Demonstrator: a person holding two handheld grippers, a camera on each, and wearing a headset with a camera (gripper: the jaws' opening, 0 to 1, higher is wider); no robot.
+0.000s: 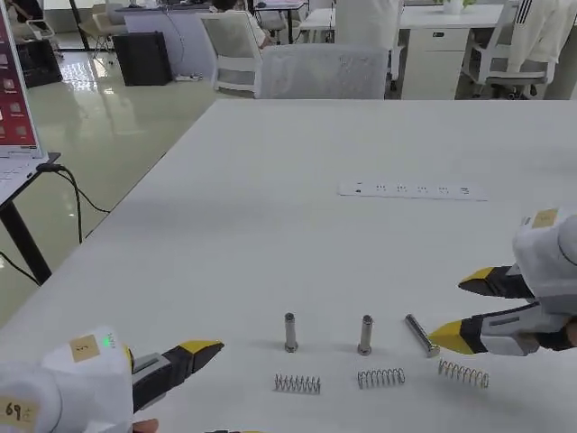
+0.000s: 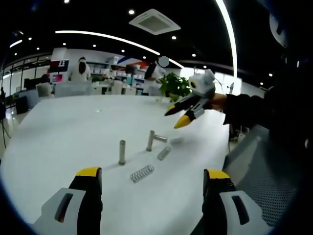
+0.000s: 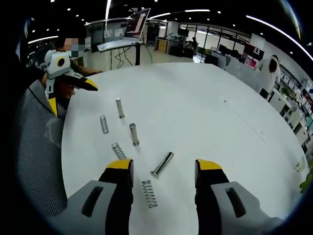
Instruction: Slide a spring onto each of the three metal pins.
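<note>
Jaws spread, the right gripper (image 1: 446, 310) hovers just beside the fallen pin (image 1: 420, 335) on the white table (image 1: 270, 225). Two upright pins (image 1: 290, 332) stand alongside it, with three loose springs (image 1: 380, 377) lying in front. The left gripper (image 2: 152, 172), also spread, carries a sticker (image 1: 18, 412) reading "69".

Bright, even light from ceiling strips (image 2: 98, 35); glare on the floor (image 1: 117, 117). Pins (image 3: 133, 133) ahead of the fingers (image 3: 120, 169) cast faint shadows. Gripper views bow at edges; sharp throughout.
</note>
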